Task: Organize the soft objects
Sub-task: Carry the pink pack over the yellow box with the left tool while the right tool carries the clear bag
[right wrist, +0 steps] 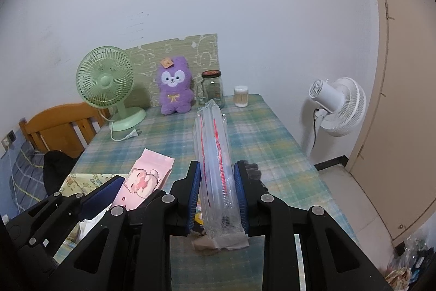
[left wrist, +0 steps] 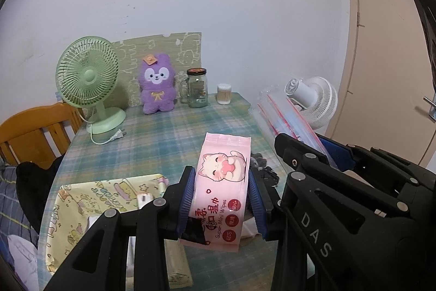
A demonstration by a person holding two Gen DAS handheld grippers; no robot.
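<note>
A pink pack of wet wipes (left wrist: 222, 195) is clamped between the blue pads of the left gripper (left wrist: 221, 199) and is held above the plaid tablecloth (left wrist: 169, 132), with its cat print turned upward. A stack of clear zip bags (right wrist: 215, 168) with red seal lines is pinched on edge between the pads of the right gripper (right wrist: 217, 198), likewise lifted over the tablecloth. In the right wrist view the wipes pack (right wrist: 141, 182) is seen just to the left of the bag stack, and in the left wrist view the bags (left wrist: 286, 116) are seen to the right of the wipes pack, so the two held things are carried side by side.

At the near left corner of the tablecloth a yellow cartoon-print fabric bin (left wrist: 81, 203) is placed, below and to the left of the wipes pack. Something dark (left wrist: 261, 168) is lying on the tablecloth just to the right of the wipes pack; what it is cannot be told.

At the far edge of the tablecloth a purple plush toy (left wrist: 156, 83) is propped upright against a patterned board. A green desk fan (left wrist: 90, 81) is set to its left, a glass jar (left wrist: 196, 87) with a dark lid to its right, and a small container of cotton swabs (left wrist: 224, 94) beyond the jar. A white fan (right wrist: 338, 105) is stood on the floor beyond the right edge of the tablecloth.
</note>
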